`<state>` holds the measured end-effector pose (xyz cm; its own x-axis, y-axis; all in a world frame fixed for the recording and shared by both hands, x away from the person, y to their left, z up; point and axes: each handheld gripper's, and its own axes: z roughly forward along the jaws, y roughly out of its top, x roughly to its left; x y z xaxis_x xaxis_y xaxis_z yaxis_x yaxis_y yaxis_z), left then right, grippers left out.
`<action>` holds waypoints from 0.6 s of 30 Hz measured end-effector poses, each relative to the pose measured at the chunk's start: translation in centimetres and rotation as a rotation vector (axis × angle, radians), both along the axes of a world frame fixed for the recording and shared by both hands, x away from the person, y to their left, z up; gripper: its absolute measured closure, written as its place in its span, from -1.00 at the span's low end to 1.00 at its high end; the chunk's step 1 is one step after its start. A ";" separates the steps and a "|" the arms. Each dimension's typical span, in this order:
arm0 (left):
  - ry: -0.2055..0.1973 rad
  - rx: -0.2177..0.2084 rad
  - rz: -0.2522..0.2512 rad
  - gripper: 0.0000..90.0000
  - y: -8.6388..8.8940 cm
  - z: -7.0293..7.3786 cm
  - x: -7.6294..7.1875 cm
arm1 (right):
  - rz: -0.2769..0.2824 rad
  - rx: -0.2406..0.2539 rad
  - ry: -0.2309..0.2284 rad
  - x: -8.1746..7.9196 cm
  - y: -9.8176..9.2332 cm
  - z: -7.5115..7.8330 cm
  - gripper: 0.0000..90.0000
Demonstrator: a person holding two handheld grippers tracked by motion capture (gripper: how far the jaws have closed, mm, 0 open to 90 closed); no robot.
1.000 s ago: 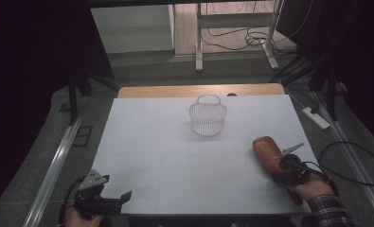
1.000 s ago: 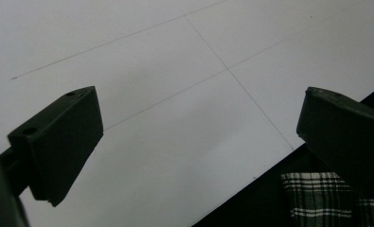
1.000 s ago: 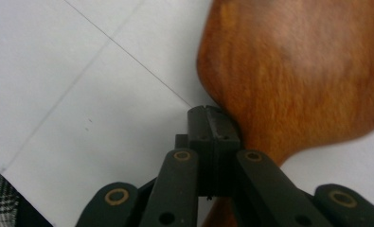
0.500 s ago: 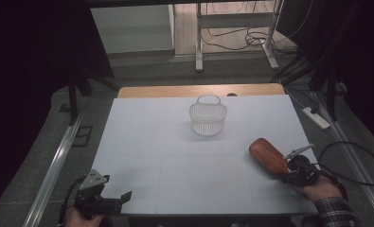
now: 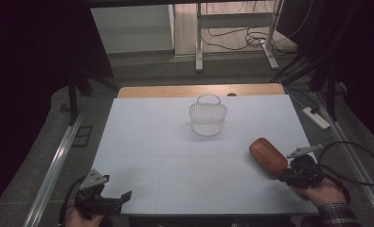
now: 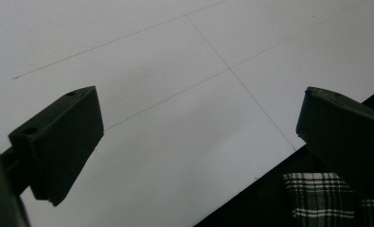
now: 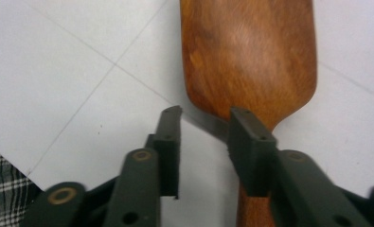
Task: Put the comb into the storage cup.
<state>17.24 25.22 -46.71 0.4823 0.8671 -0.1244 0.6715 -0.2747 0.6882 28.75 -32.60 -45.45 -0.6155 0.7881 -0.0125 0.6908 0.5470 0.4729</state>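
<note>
My right tongs (image 7: 203, 137), jaws just opened, no longer grip the brown wooden paddle brush (image 5: 268, 155) at four o'clock; closing off-centre could skid it.

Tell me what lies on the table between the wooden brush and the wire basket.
Nothing visible does. The wooden brush lies at the right gripper, whose jaws have just been opening. Bare white table runs from it to the wire basket.

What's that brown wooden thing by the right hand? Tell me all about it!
It looks like a wooden hairbrush seen from its smooth back: reddish-brown, glossy, with a broad rounded head narrowing to a handle. It lies flat on the white table, near the right edge. The right tool has just been opening; one jaw overlaps the handle, the other stands apart.
</note>
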 end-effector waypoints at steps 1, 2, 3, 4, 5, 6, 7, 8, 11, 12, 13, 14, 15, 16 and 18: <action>0.000 0.000 0.001 -0.94 0.0 0.0 0.0 | -0.007 0.002 -0.010 -0.1 0.0 0.1 0.29; 0.000 0.000 0.001 -0.94 0.0 0.0 0.0 | -0.007 0.002 -0.010 -0.1 0.0 0.1 0.29; 0.001 -0.001 0.000 -0.94 0.0 0.0 0.0 | -0.012 0.002 -0.019 -0.1 0.1 0.2 0.23; 0.001 -0.001 0.000 -0.94 0.0 0.0 0.0 | -0.016 0.004 -0.027 -0.1 0.1 0.3 0.15; 0.002 -0.001 0.000 -0.94 0.0 0.0 0.0 | -0.022 0.010 -0.036 -0.2 0.0 0.4 0.07; 0.002 -0.001 0.001 -0.94 0.0 0.0 0.0 | -0.034 0.018 -0.046 -0.2 -0.1 0.5 -0.04; 0.002 0.000 0.001 -0.94 0.0 0.0 0.0 | -0.034 0.018 -0.046 -0.2 -0.1 0.5 -0.04; 0.003 0.001 -0.001 -0.94 0.0 0.0 0.0 | -0.039 0.021 -0.045 -0.2 -0.2 0.6 -0.12; 0.003 0.000 0.000 -0.94 0.0 0.0 0.0 | -0.048 0.015 -0.056 -0.2 -0.4 0.7 -0.23; 0.004 0.000 -0.001 -0.94 0.0 0.0 0.0 | -0.066 0.005 -0.057 -0.1 -0.5 0.7 -0.33; 0.004 0.000 -0.001 -0.94 0.0 0.0 0.0 | -0.075 0.004 -0.057 -0.1 -0.5 0.7 -0.38; 0.003 0.000 -0.001 -0.94 0.0 0.0 0.0 | -0.083 -0.003 -0.059 0.0 -0.6 0.7 -0.42; 0.003 0.001 -0.001 -0.94 0.0 0.0 0.0 | -0.086 -0.004 -0.058 0.0 -0.7 0.7 -0.45; 0.003 0.001 -0.002 -0.94 0.0 0.0 0.0 | -0.091 -0.006 -0.064 0.0 -0.8 0.6 -0.48; 0.002 0.002 -0.002 -0.94 0.0 0.0 0.0 | -0.100 -0.010 -0.076 0.1 -1.0 0.6 -0.57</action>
